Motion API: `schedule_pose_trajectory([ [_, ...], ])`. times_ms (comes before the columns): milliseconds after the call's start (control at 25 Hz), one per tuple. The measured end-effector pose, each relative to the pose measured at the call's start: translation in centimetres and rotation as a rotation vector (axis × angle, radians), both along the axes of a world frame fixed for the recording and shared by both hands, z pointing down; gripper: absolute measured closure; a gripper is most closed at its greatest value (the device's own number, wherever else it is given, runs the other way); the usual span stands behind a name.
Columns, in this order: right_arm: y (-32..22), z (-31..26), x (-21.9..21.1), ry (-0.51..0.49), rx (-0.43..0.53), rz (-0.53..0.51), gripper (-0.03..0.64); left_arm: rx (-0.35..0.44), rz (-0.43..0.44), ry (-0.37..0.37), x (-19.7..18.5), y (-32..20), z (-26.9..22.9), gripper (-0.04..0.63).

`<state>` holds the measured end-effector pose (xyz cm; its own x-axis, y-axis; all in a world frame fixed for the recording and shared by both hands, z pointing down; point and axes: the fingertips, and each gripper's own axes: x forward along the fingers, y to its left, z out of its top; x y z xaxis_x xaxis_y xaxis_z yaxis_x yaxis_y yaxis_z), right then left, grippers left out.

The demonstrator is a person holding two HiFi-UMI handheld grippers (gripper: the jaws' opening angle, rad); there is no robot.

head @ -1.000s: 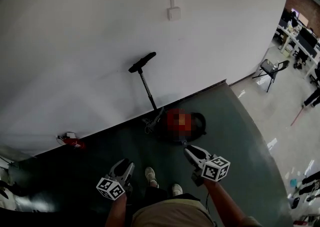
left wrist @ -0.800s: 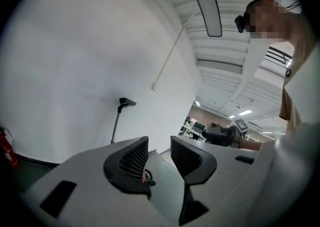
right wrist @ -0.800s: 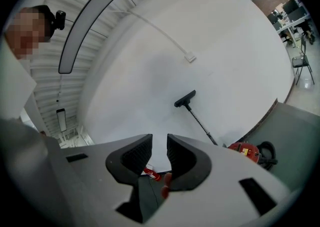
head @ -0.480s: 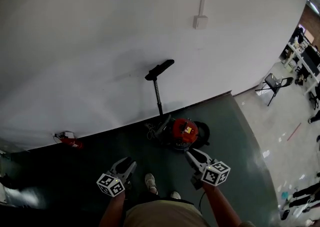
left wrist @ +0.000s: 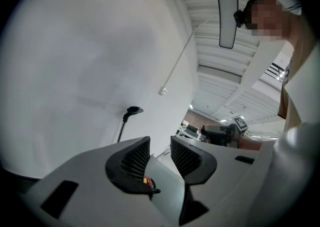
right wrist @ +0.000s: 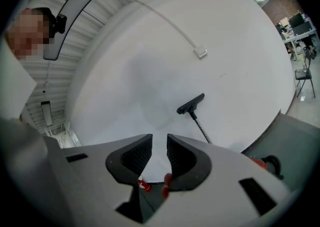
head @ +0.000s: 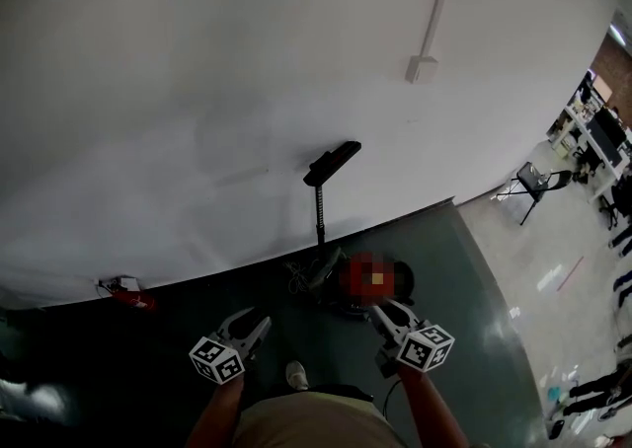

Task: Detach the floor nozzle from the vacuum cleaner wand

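A black floor nozzle sits at the top of a thin wand that leans upright against the white wall. At the wand's foot lies the red vacuum body, partly under a blurred patch. My left gripper is held low, left of the vacuum, shut and empty. Just in front of the vacuum body is my right gripper, also shut on nothing. The left gripper view looks past my left gripper to the far-off nozzle. Ahead of my right gripper the nozzle and wand stand apart from it.
A dark green floor strip runs along the wall. A small red object lies at the wall's foot on the left. A wall box hangs on a conduit. A folding chair and office desks are at the right. My shoe shows below.
The person has walked toward the wall and the vacuum, which now lies closer to both grippers. Both grippers moved forward together and stayed shut and empty.
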<state>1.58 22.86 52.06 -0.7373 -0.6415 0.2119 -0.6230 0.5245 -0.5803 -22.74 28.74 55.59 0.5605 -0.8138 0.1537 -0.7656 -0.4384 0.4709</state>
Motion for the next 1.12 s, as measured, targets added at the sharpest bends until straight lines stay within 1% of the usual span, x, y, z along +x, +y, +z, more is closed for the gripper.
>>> schedule_pose_trajectory([
  [200,-2.3,0.3,-1.7,-0.007,0.011,0.038,0.537,-0.002,0.027,0.0,-2.2,-3.0,0.9,0.463],
  [400,-4.5,0.0,-1.1,-0.012,0.017,0.067,0.537,-0.009,0.034,0.001,-2.6,-5.4,1.1,0.463],
  [560,-7.2,0.3,0.0,-0.023,0.016,0.076,0.535,-0.019,0.034,-0.008,-1.9,-7.9,1.4,0.463],
  [680,-9.5,0.6,0.7,-0.038,-0.001,0.068,0.537,-0.025,0.014,-0.021,-1.1,-9.8,0.8,0.463],
  [840,-12.8,-0.6,1.5,-0.054,-0.002,0.037,0.535,-0.037,-0.017,-0.024,0.1,-12.3,-0.1,0.463],
  [1000,-16.2,-2.1,2.2,-0.076,0.016,0.003,0.535,-0.041,-0.036,-0.053,1.3,-14.7,-0.8,0.463],
  [1120,-18.1,-1.7,2.9,-0.095,0.009,-0.022,0.535,-0.042,-0.059,-0.072,2.2,-16.2,-0.7,0.463],
])
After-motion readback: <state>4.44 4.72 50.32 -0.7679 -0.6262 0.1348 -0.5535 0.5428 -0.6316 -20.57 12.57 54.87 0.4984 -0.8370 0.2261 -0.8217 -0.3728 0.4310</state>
